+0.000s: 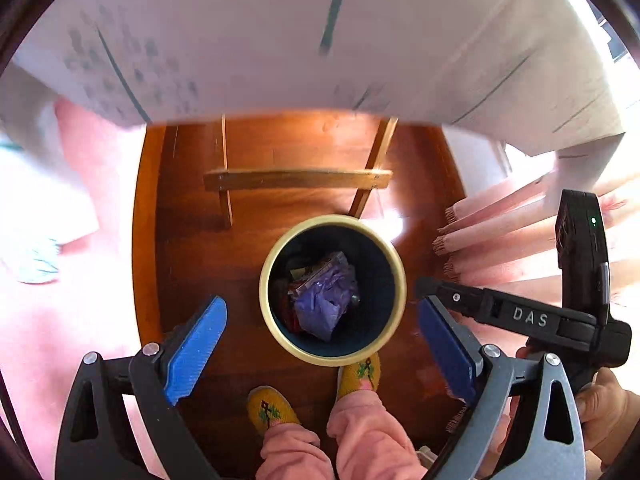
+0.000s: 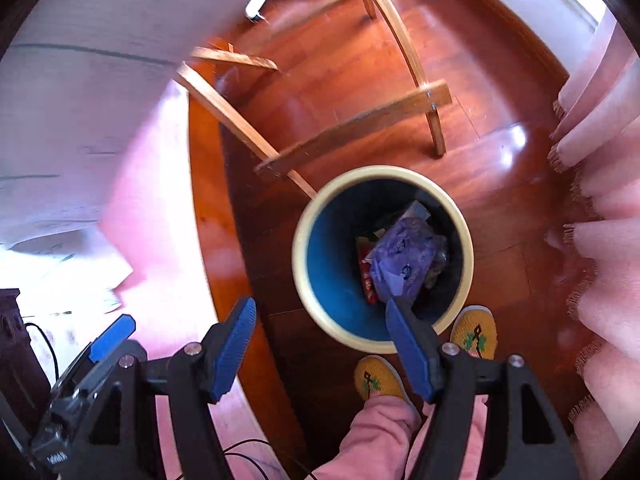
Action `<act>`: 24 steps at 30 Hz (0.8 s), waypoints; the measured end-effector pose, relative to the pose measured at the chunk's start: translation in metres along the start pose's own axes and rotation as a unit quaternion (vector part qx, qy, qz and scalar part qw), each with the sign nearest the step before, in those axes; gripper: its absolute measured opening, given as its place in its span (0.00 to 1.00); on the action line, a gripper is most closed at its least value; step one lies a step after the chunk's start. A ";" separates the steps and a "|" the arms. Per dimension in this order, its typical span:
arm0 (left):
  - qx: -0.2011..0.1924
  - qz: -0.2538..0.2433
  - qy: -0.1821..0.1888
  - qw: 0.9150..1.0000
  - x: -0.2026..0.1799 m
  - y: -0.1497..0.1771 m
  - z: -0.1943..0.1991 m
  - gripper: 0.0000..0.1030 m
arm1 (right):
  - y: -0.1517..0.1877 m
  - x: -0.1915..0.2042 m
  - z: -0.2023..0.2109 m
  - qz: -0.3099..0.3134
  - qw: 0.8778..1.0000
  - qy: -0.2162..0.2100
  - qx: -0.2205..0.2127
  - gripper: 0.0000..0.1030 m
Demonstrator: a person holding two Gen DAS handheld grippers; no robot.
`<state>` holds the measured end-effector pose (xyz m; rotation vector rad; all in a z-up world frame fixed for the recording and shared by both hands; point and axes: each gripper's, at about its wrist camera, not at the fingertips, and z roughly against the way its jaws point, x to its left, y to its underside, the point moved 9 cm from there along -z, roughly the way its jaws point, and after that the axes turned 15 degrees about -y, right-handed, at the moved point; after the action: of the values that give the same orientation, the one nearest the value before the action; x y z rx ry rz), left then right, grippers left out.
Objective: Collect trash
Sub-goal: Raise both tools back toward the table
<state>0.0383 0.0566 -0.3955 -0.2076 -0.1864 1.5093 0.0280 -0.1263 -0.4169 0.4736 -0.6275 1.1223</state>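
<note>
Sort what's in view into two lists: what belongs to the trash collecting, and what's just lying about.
Job: trash bin; purple bag and red wrapper inside it; left hand-held gripper, open; right hand-held gripper, open.

Lying about: wooden chair frame; pink curtain; papers.

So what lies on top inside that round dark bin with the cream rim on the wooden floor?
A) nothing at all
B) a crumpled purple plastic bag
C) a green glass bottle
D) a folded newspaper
B: the crumpled purple plastic bag lies on top of the other scraps inside the round dark bin.
</note>
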 end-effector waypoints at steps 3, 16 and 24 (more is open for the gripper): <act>-0.030 -0.012 0.000 0.999 -0.001 -0.017 0.054 0.93 | 0.004 0.037 0.039 0.023 1.000 -0.012 -0.017 0.66; -0.177 -0.054 0.044 0.982 -0.020 -0.111 0.268 0.93 | -0.011 0.201 0.193 0.117 0.985 -0.027 -0.127 0.66; -0.235 -0.047 0.016 0.971 -0.001 -0.168 0.344 0.91 | -0.052 0.280 0.255 0.213 0.957 0.023 -0.195 0.66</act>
<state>0.1150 0.0536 -0.0206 -0.5927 -0.5218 1.3490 0.1026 -0.1189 -0.0420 -0.0335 -0.9139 1.3677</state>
